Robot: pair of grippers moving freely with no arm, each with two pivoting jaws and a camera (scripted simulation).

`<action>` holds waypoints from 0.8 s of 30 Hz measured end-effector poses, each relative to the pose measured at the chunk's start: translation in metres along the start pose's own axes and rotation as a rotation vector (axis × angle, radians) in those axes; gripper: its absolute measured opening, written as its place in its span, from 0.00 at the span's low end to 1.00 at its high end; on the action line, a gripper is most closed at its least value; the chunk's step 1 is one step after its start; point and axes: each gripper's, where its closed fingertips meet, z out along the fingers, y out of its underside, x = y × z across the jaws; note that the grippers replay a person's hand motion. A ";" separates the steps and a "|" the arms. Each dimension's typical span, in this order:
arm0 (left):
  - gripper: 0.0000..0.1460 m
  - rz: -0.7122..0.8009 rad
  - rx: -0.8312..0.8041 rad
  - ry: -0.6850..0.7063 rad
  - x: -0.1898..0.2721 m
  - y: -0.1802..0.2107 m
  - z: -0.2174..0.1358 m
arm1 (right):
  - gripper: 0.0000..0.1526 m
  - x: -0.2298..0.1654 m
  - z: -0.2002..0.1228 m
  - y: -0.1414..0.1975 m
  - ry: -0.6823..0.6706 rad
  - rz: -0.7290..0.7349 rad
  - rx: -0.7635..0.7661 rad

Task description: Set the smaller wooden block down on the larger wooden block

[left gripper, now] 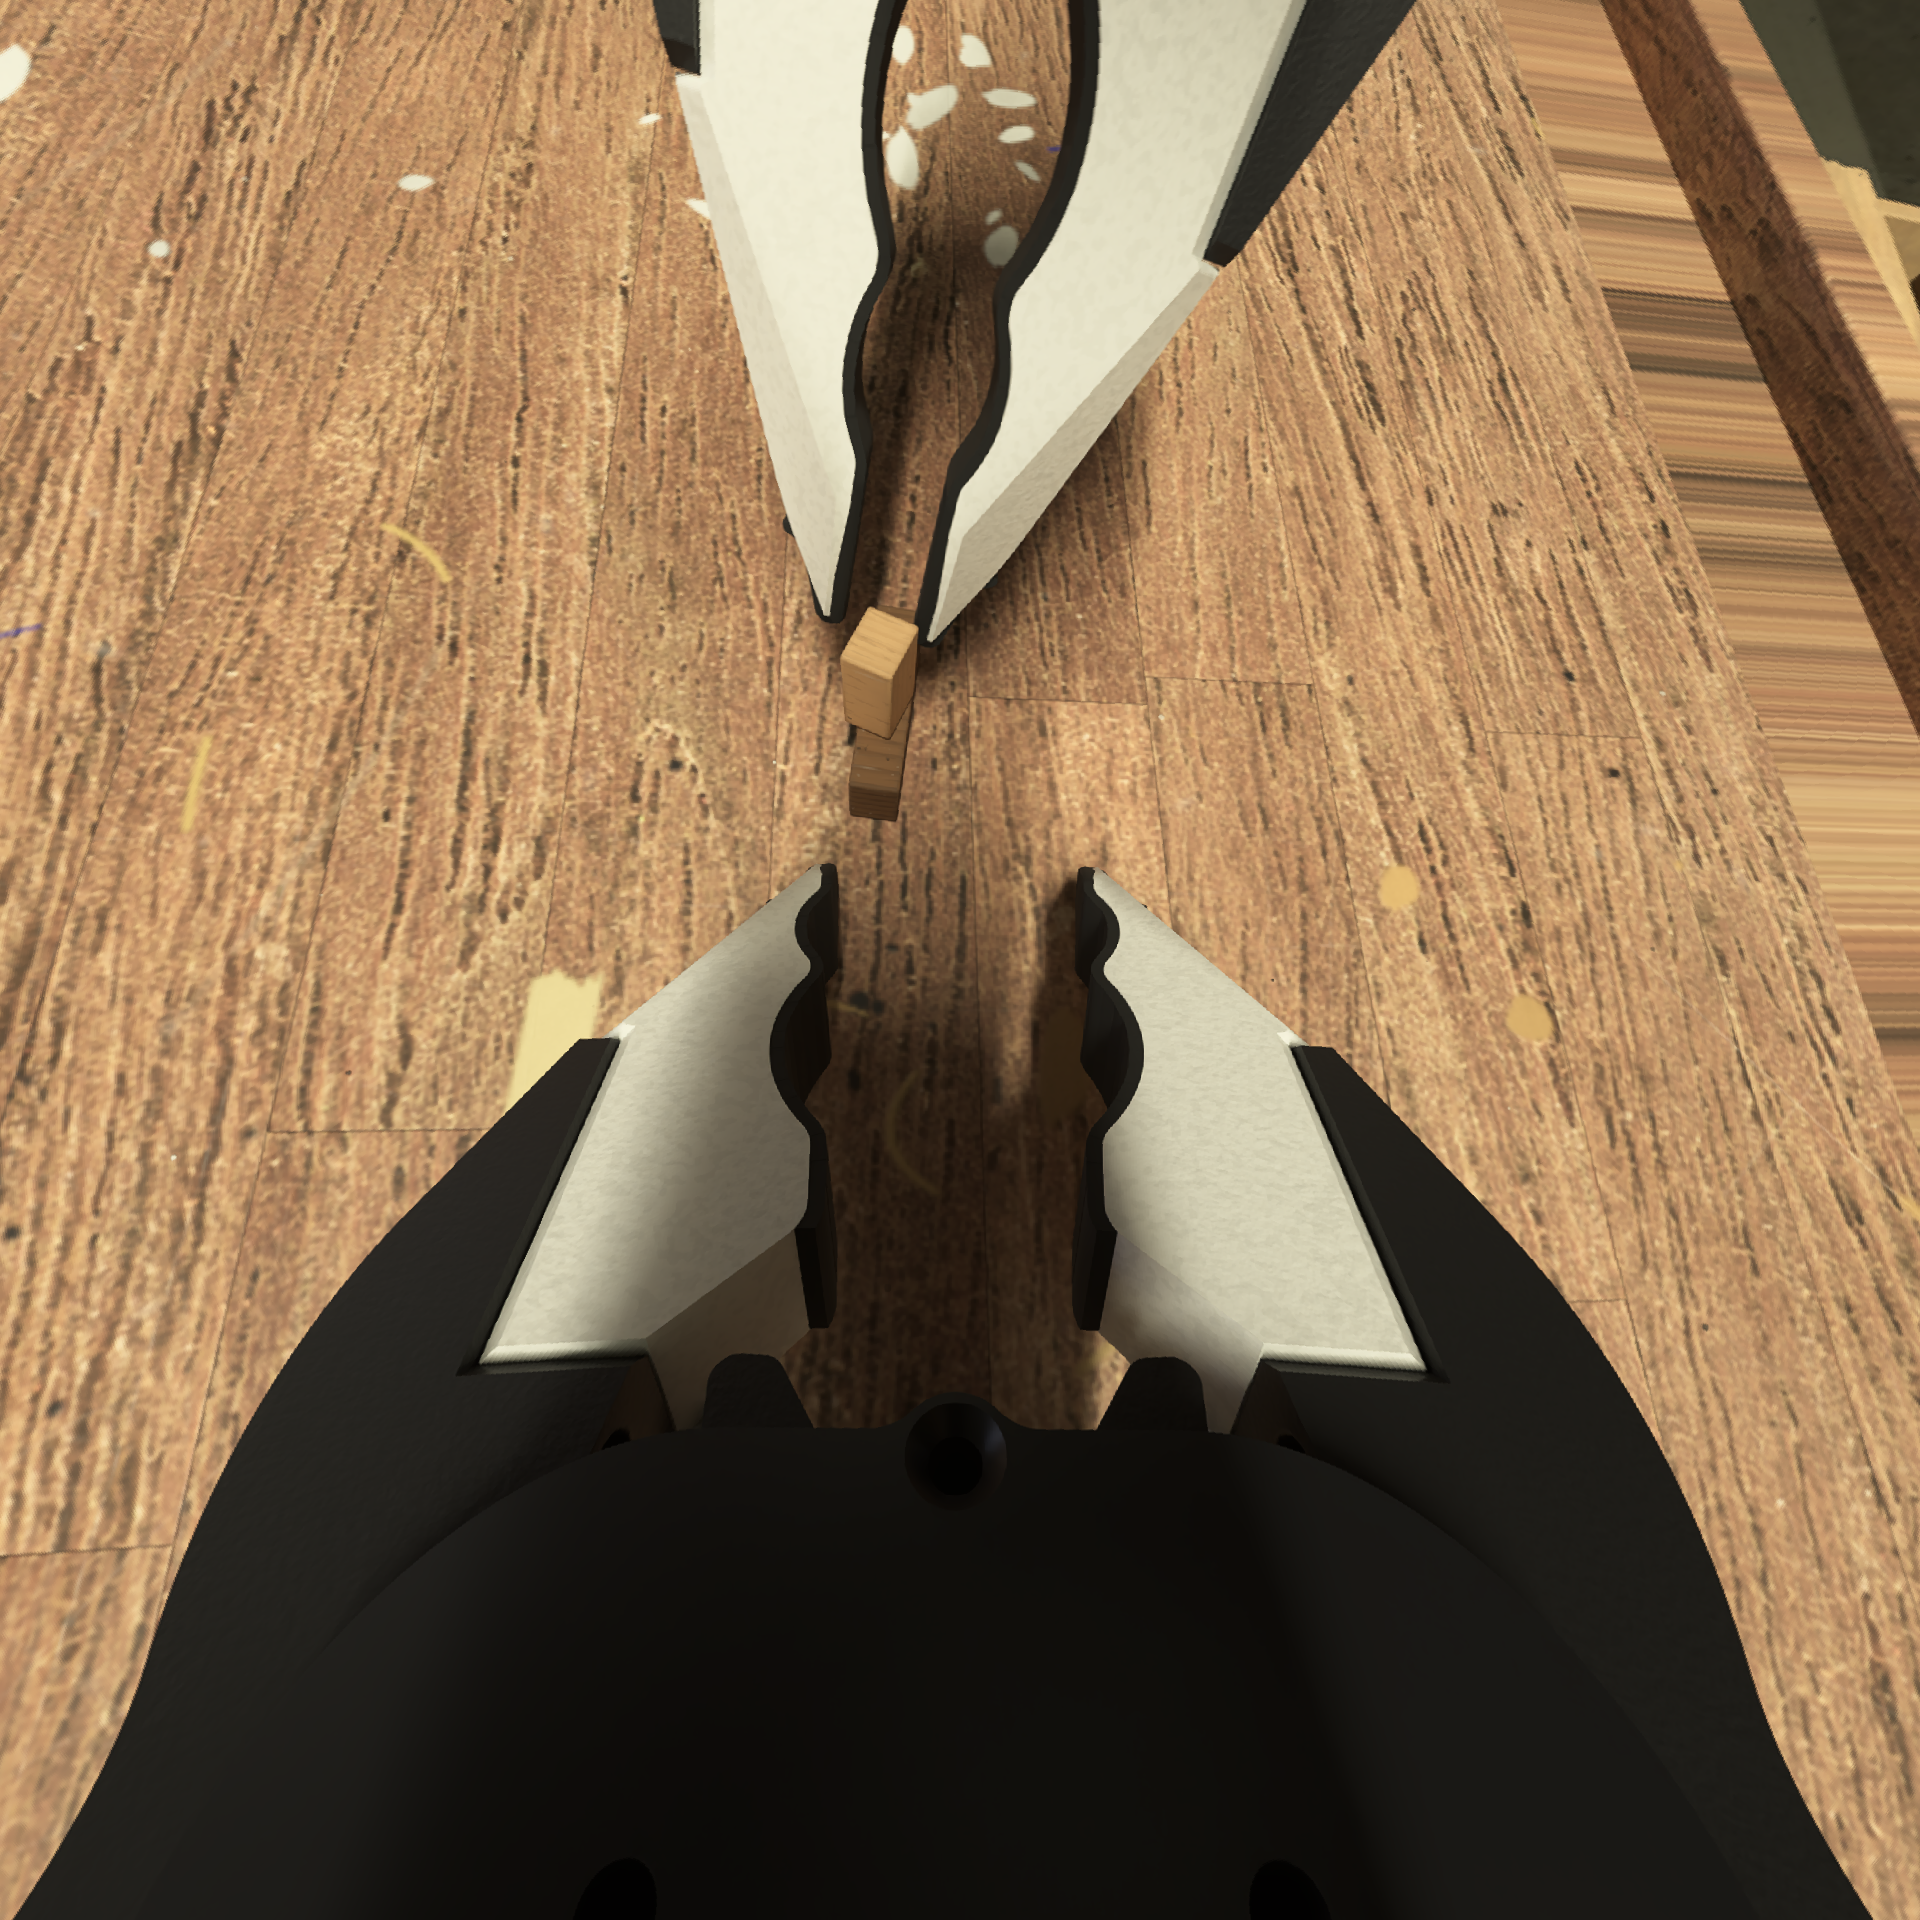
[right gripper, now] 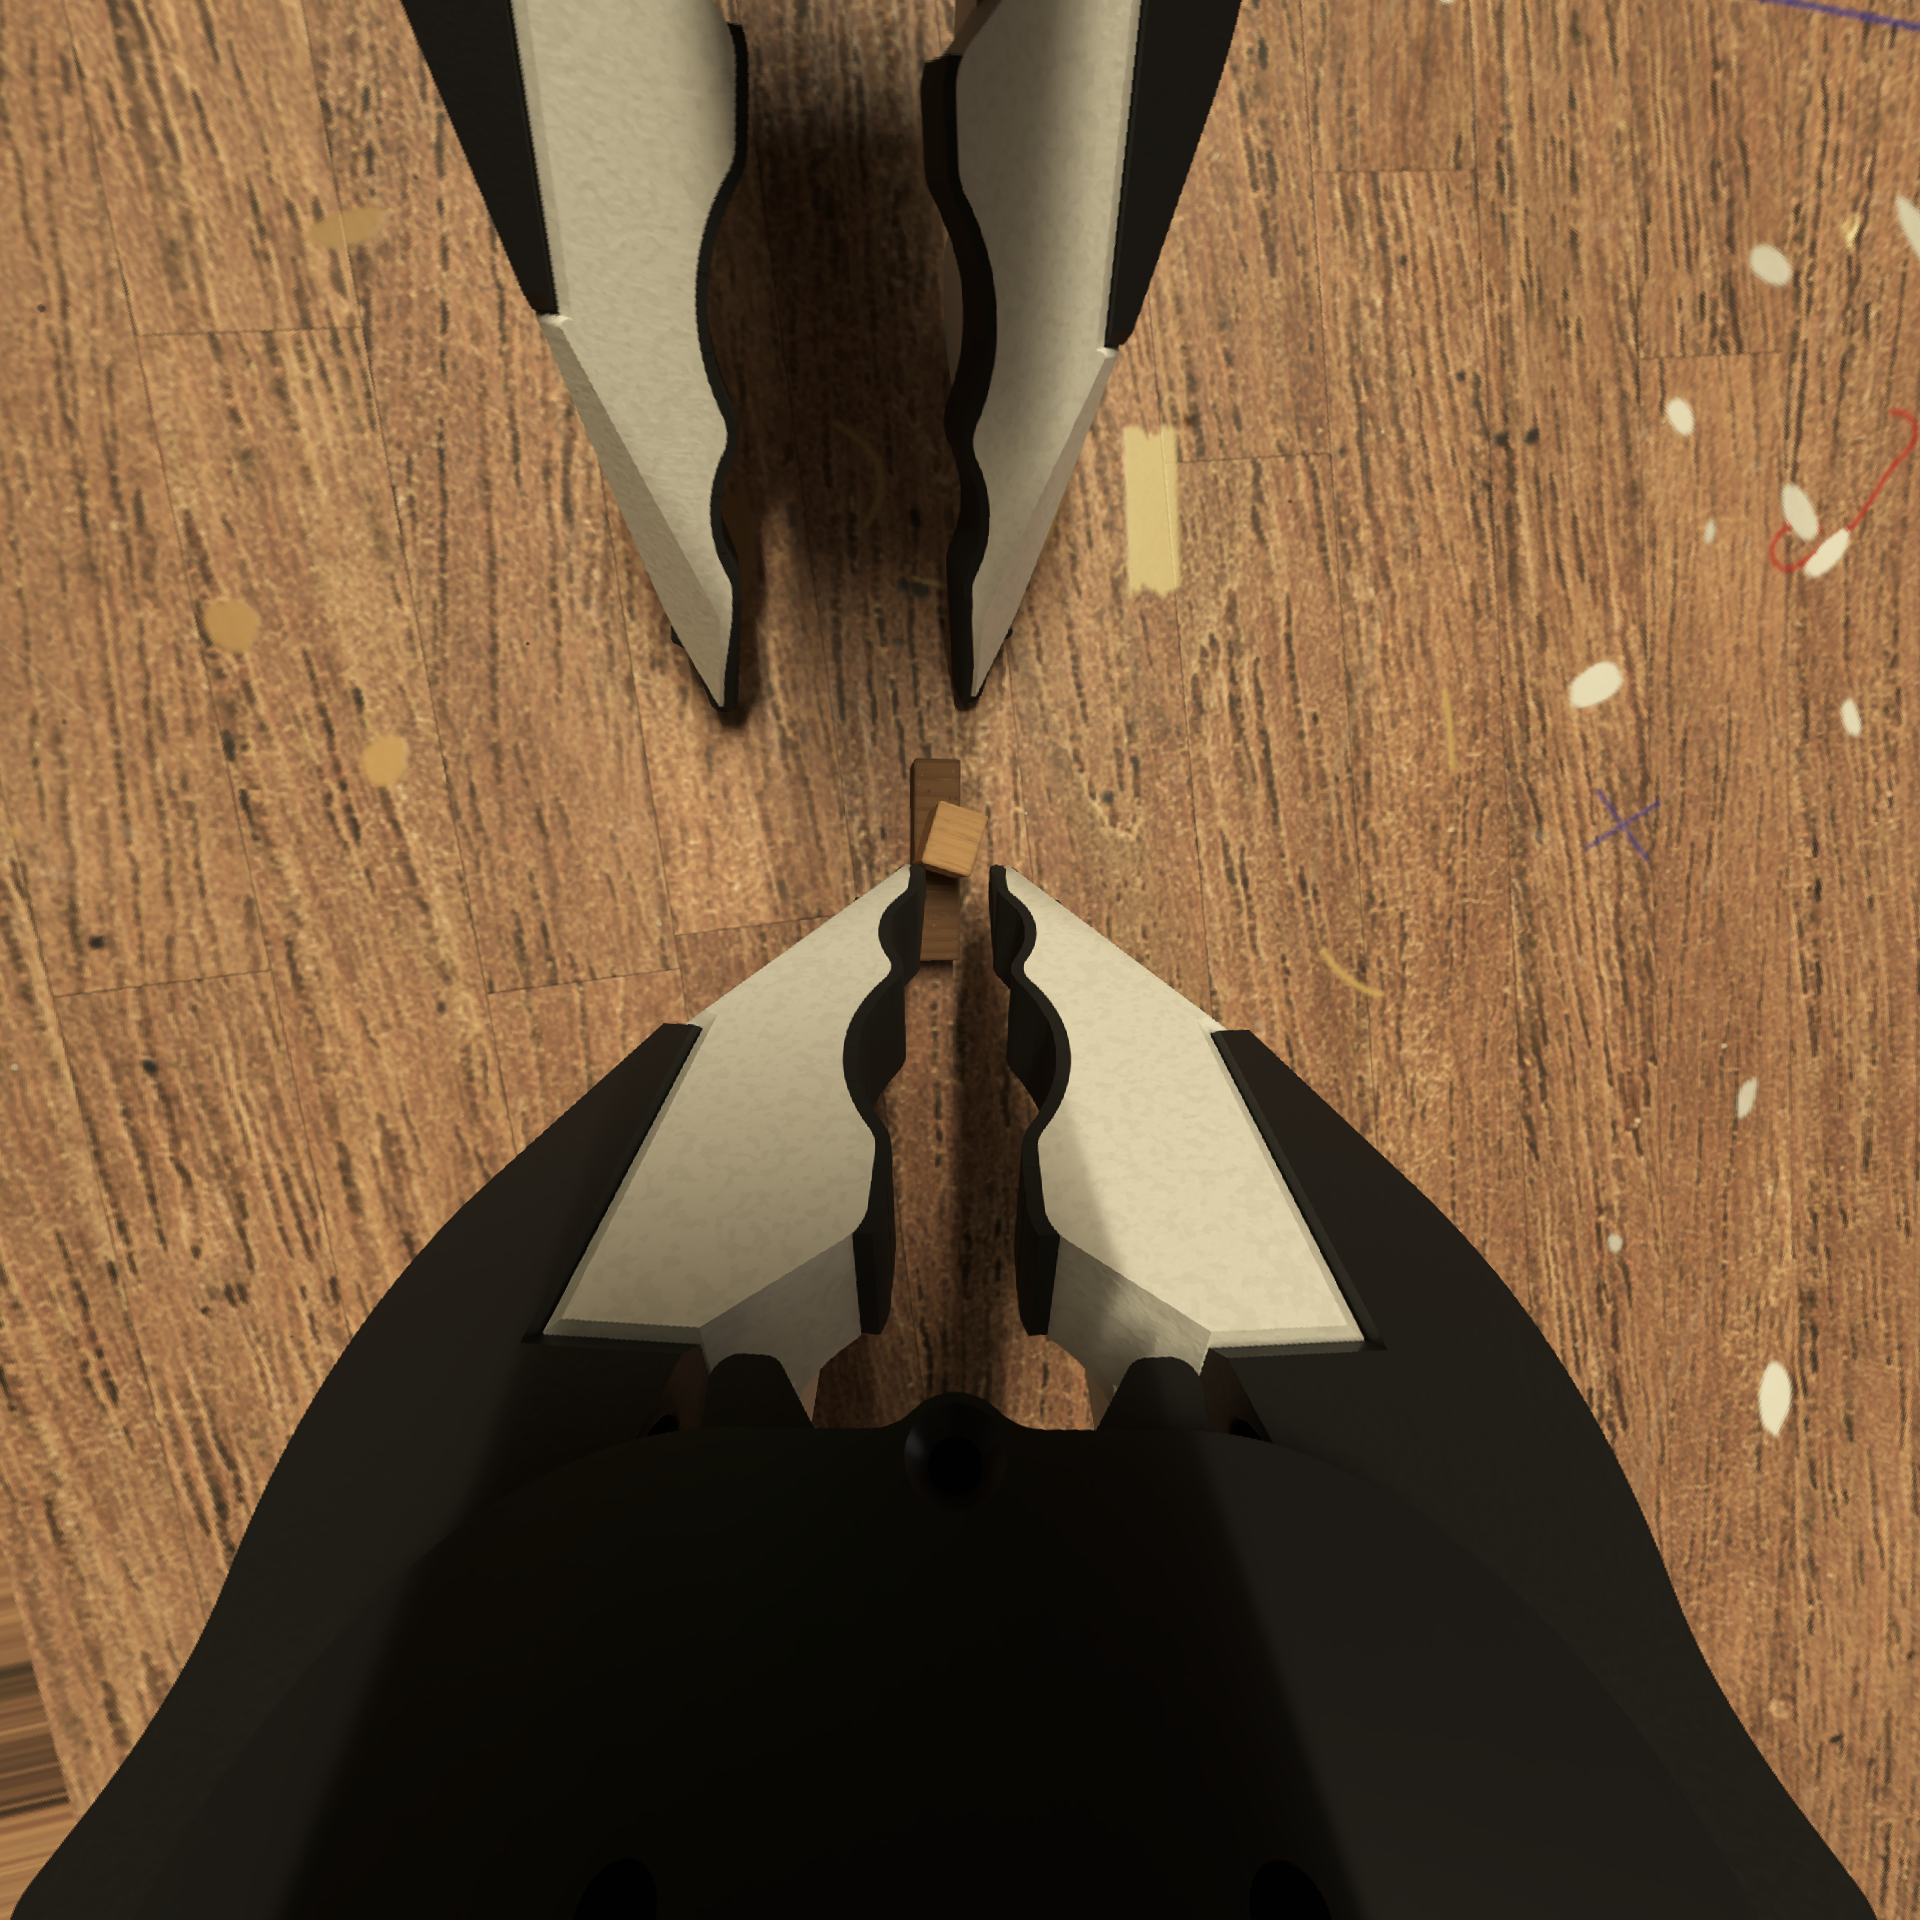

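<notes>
The smaller wooden block (right gripper: 951,840) is light tan and sits tilted and slightly turned on the darker, longer larger wooden block (right gripper: 933,784), which lies on the plank tabletop. My right gripper (right gripper: 954,873) hovers just over it, jaws a narrow gap apart, with the block at the very tips and not aligned with the pads. In the left wrist view the smaller block (left gripper: 881,670) rests above the larger block (left gripper: 876,774), right under the right gripper (left gripper: 881,623). My left gripper (left gripper: 956,878) is wide open and empty, just short of the blocks. It also shows in the right wrist view (right gripper: 847,704).
The wooden tabletop (left gripper: 312,727) carries white and yellow paint flecks and a pale tape strip (right gripper: 1151,509). Its edge (left gripper: 1766,343) runs along the right of the left wrist view. The two grippers face each other closely across the blocks.
</notes>
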 end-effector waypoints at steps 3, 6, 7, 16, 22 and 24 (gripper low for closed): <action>0.31 0.002 -0.001 0.002 0.001 0.000 0.000 | 0.07 0.001 0.003 0.003 -0.005 0.005 -0.020; 0.31 0.005 -0.004 -0.001 0.000 0.000 0.000 | 0.05 0.002 0.004 0.004 -0.010 0.004 -0.035; 0.31 0.007 -0.005 -0.003 0.000 0.000 0.000 | 0.05 0.002 0.004 0.004 -0.012 0.002 -0.040; 0.34 -0.036 0.062 0.069 0.010 -0.012 0.002 | 0.05 0.001 0.005 0.003 -0.017 -0.013 -0.111; 0.36 -0.033 0.030 0.069 0.012 -0.010 0.006 | 0.04 0.000 0.004 0.004 0.005 -0.028 -0.194; 0.36 -0.030 0.024 0.070 0.012 -0.009 0.007 | 0.04 0.000 0.003 0.005 0.013 -0.031 -0.230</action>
